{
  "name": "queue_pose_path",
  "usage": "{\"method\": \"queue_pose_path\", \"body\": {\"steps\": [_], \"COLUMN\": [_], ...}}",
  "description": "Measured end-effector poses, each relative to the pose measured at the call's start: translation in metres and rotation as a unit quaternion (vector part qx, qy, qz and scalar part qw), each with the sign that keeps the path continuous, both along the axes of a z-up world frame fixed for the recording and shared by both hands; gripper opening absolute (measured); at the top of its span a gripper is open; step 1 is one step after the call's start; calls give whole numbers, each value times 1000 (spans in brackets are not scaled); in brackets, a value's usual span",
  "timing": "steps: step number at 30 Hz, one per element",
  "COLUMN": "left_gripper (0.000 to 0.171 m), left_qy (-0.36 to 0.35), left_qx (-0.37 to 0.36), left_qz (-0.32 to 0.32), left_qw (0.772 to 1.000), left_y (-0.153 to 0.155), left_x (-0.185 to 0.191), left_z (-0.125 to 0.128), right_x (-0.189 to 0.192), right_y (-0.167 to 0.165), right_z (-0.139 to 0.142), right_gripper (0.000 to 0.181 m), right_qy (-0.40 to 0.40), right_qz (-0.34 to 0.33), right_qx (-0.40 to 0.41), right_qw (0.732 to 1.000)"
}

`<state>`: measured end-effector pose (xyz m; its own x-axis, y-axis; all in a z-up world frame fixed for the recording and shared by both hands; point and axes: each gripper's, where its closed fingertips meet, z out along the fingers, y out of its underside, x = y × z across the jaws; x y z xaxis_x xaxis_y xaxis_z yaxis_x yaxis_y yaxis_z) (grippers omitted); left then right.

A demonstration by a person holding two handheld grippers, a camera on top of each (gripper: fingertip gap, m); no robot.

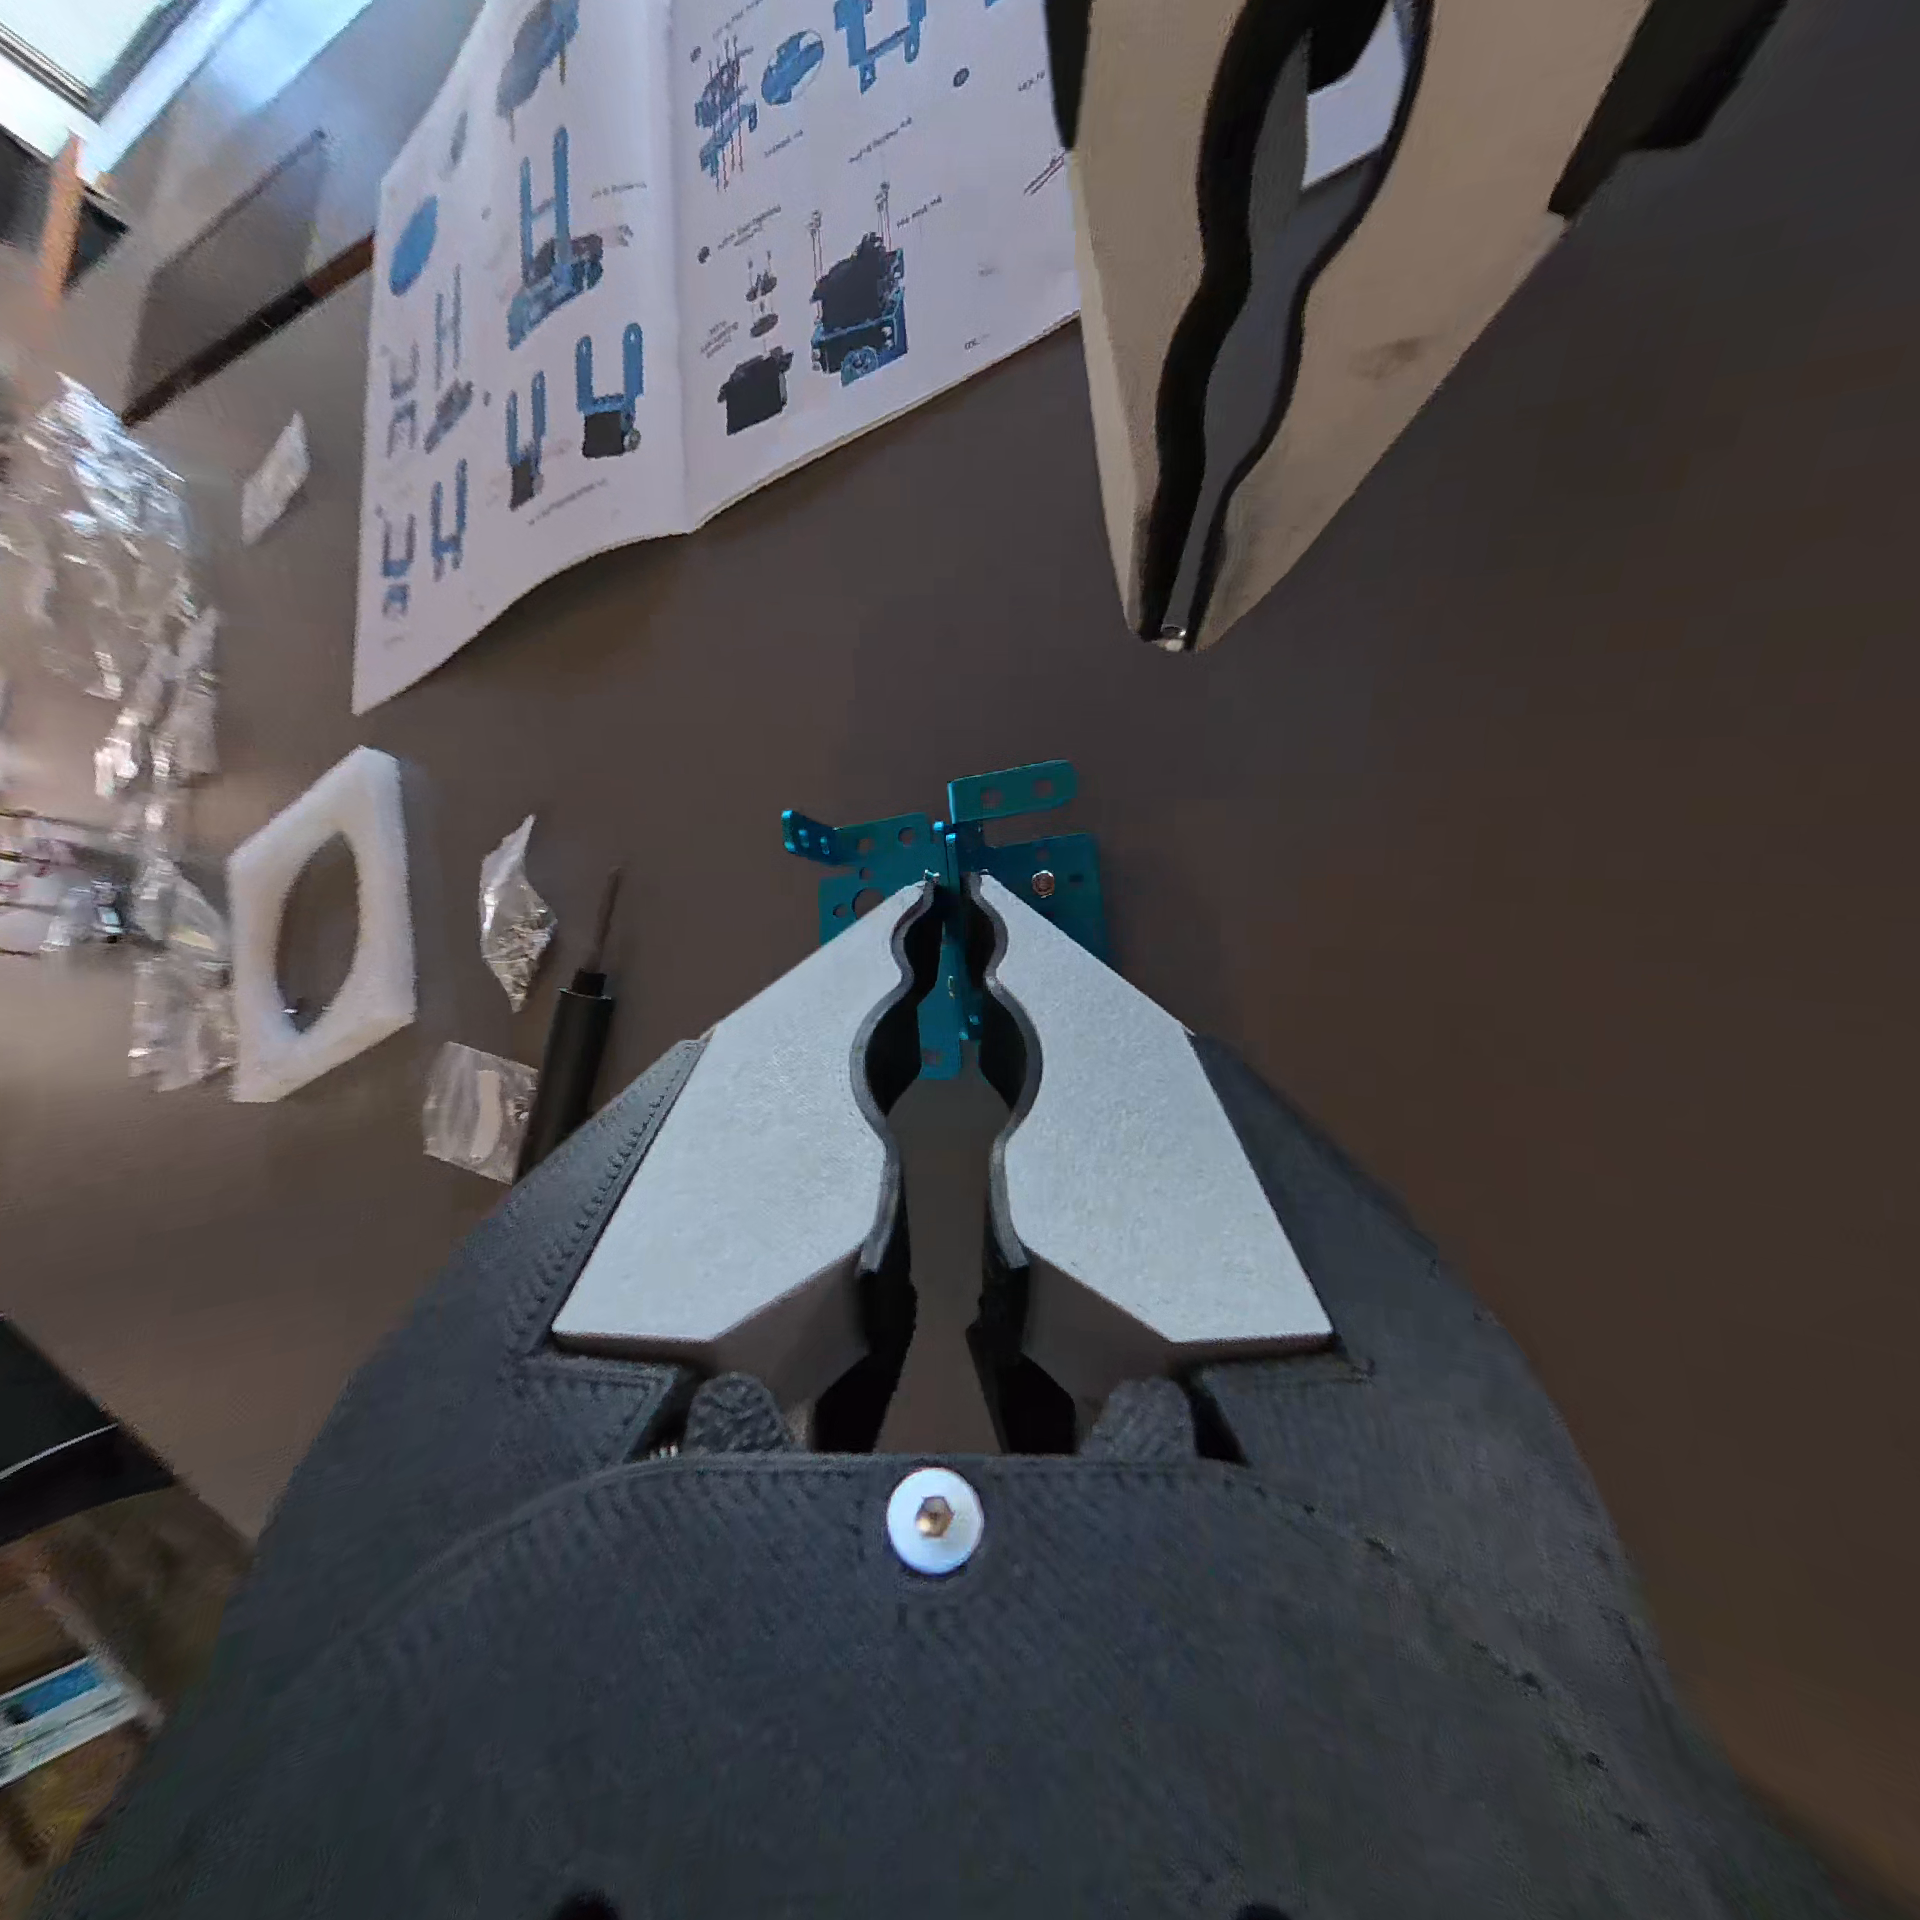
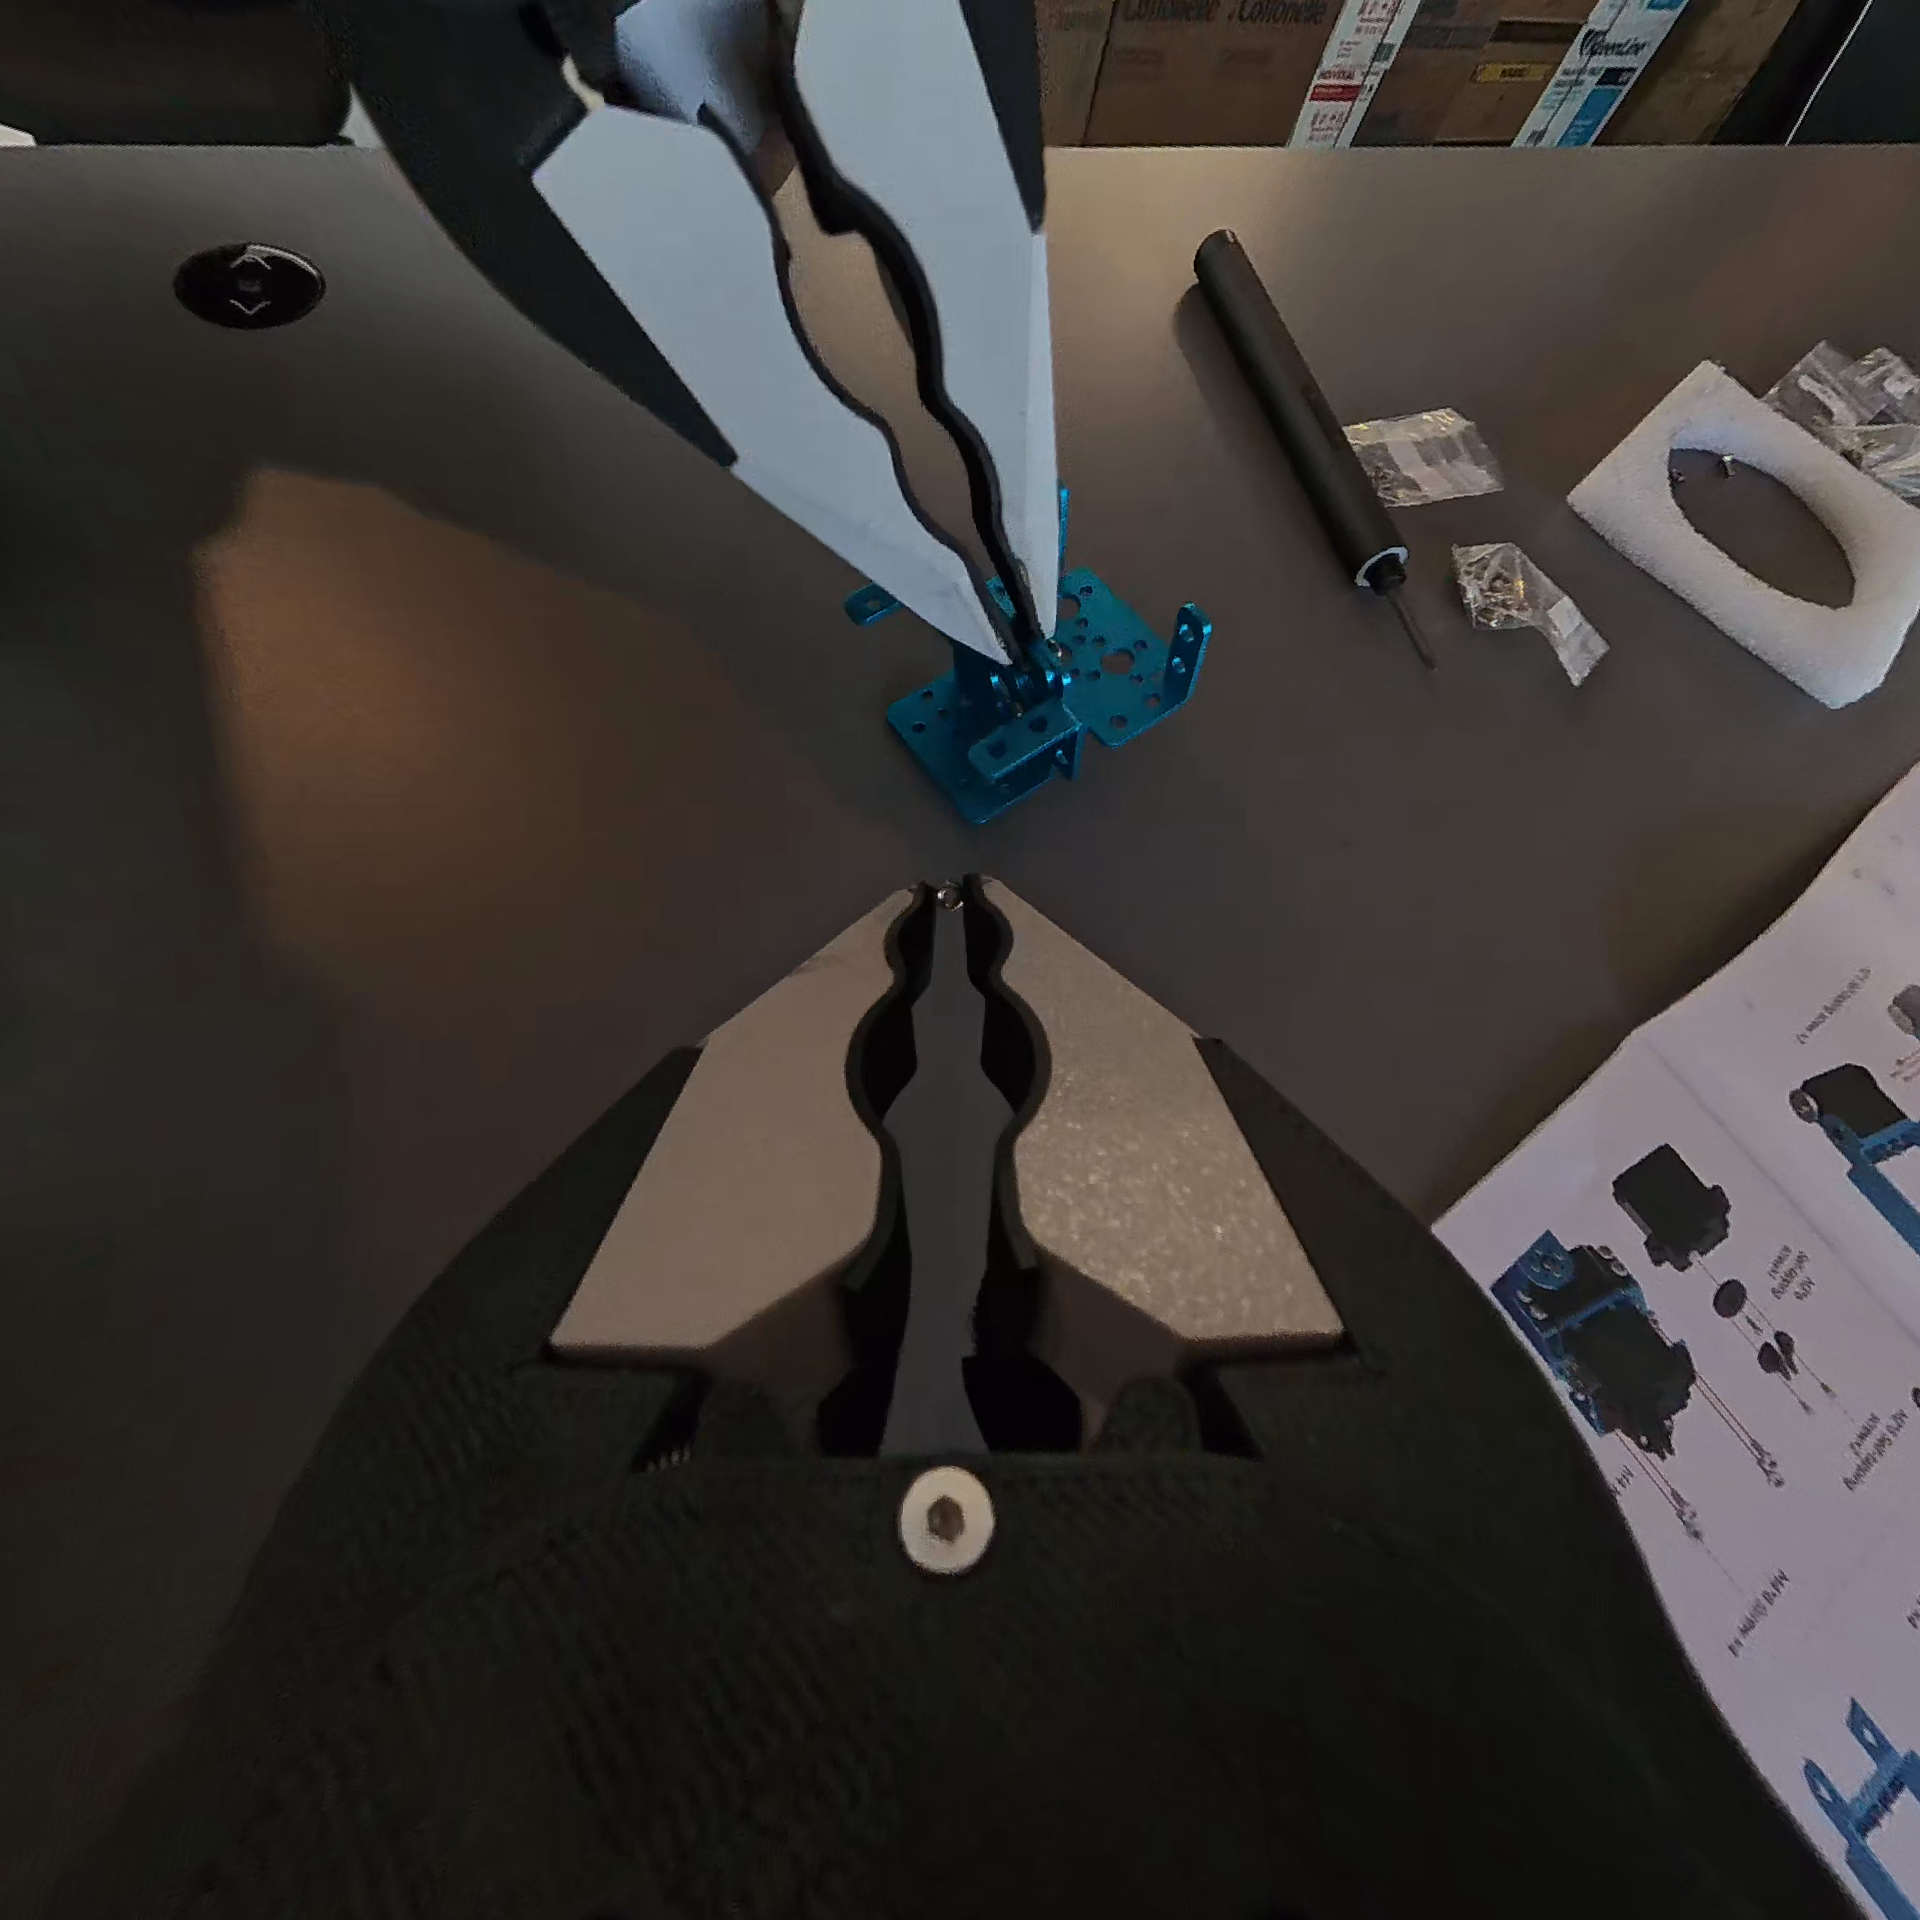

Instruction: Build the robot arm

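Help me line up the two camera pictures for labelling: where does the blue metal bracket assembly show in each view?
Left wrist view: blue bracket assembly sits at centre, clamped at the tips of the left tool.
Right wrist view: it stands on the table just above centre, with the left tool reaching down onto it from the top.
Shared landmark: the black screwdriver, lying beside the white foam frame.

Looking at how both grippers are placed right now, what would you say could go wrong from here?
1. The right gripper pinches a tiny screw at its very tips; it may well slip out and be hard to spot on the dark table.
2. The left gripper grips only a thin upright flange of the blue bracket assembly, so a push might twist or tip it.
3. The grippers are close together and may collide.
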<state>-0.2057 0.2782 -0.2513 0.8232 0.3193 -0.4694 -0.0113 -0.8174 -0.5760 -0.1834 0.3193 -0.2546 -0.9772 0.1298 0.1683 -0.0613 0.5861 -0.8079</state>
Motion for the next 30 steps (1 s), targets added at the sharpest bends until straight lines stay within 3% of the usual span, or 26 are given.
{"method": "queue_pose_path", "body": {"steps": [9, 17, 30], "left_gripper": [2, 3, 8], "left_qy": [50, 65, 32], "left_qx": [-37, -46, -45], "left_qz": [-3, 0, -5], "left_qw": [998, 997, 998], "left_y": [7, 8, 5], "left_x": [8, 11, 16], "left_z": [1, 1, -5], "right_x": [5, -2, -6], "right_y": [-20, -24, -24], "right_z": [19, 0, -1], "right_gripper": [5, 5, 5], "right_qy": [-62, -86, -79], "right_qz": [-8, -26, -28], "right_qx": [-80, -67, -70], "right_qw": [995, 994, 994]}}
